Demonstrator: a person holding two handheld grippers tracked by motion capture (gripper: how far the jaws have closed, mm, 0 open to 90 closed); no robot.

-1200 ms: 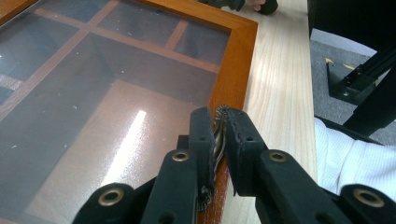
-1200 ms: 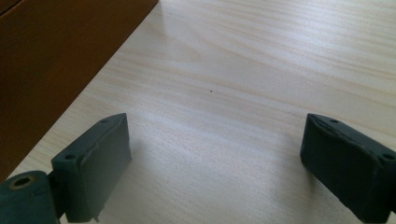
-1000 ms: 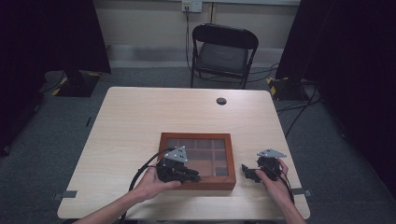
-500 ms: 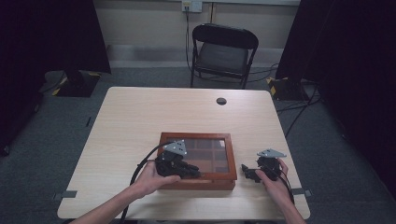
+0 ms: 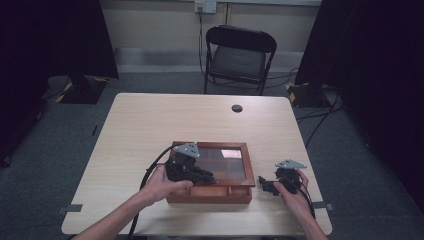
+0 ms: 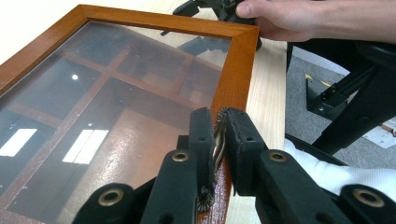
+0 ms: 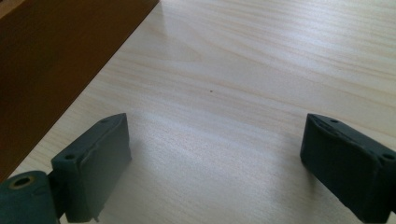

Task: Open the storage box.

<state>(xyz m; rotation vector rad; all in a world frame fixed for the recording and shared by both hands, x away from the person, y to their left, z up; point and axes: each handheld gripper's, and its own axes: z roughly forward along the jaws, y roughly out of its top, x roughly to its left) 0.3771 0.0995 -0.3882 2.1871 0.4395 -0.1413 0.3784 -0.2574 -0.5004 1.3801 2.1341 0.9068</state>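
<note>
1. We see a wooden box [image 5: 210, 192] with a glass-paned lid [image 6: 116, 93] on the counter [image 5: 150, 125], near its front edge, between the two hands.
2. The left claw [image 5: 205, 176] sits over the box's front left part. In the left gripper view its jaws are clenched on a small metal clasp [image 6: 217, 140] at the lid's front frame edge.
3. The lid is tilted up at the front: in the high view the box's front wall shows below the raised frame.
4. The right claw [image 5: 265, 185] rests low over the counter just beside the box's right side, not touching it.
5. In the right gripper view its jaws stand wide apart, released, bare counter between them, and the box's wall [image 7: 60, 60] lies at upper left.
6. Through the glass we see wooden dividers; we can't tell what's inside the compartments.
7. A folding chair [image 5: 239, 57] stands behind the counter, well apart.
</note>
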